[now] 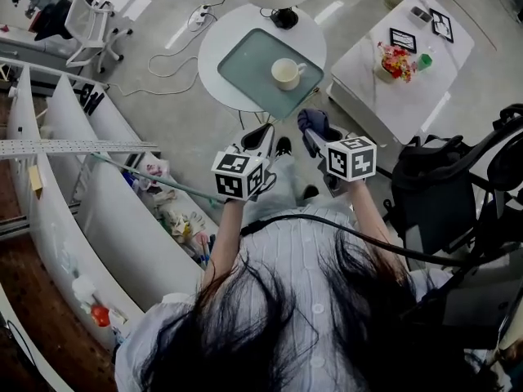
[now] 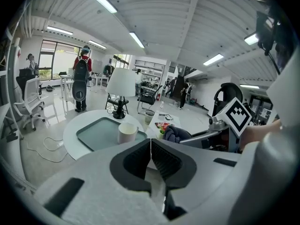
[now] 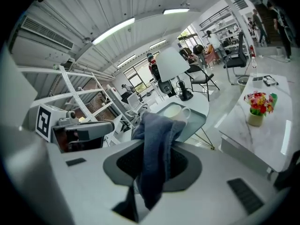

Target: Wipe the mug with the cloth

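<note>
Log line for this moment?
left tool shut, empty | right tool shut on dark blue cloth | cream ceramic mug upright on grey-green tray, no contact

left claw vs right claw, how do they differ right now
The left claw is shut on nothing, while the right claw is shut on the blue cloth. The left claw's jaws meet flush; the right claw's are held apart by cloth. Both point toward the mug on the tray, neither touching it.
</note>
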### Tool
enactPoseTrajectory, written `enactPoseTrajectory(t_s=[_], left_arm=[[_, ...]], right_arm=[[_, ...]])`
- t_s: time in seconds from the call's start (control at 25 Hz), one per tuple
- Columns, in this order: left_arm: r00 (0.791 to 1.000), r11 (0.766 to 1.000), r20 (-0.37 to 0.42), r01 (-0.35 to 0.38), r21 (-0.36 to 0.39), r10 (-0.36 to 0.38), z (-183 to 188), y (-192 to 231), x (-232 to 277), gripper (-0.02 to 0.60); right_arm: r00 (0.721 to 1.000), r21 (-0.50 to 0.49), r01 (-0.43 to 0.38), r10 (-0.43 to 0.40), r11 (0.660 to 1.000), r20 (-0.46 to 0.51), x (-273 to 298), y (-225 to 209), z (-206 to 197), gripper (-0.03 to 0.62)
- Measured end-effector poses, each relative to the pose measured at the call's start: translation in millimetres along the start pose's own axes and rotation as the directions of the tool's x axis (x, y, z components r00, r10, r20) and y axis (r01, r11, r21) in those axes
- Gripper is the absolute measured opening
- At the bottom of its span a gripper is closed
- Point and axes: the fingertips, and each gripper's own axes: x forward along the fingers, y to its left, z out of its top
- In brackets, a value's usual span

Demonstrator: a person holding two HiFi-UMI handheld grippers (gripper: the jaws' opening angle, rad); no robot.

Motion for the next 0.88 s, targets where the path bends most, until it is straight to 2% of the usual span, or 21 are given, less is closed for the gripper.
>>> enactPoseTrajectory(t_s=[0.44,0.88], left_arm=[[0.997,0.997,-0.027,0.078,-0.006,-0.078,36.1,58.6,45.4,0.018],[0.987,0.988,-0.056,0.146,-0.039,-0.148,48.9,115.8,72.4,0.02]], right_arm=[[0.995,0.048,0.094,-0.093,0.994,-0.024,45.2,-27.3,36.2,0.094],[0.978,0.092,0.206,-0.203,0.974,-0.047,83.0,-45.0,59.4,0.094]])
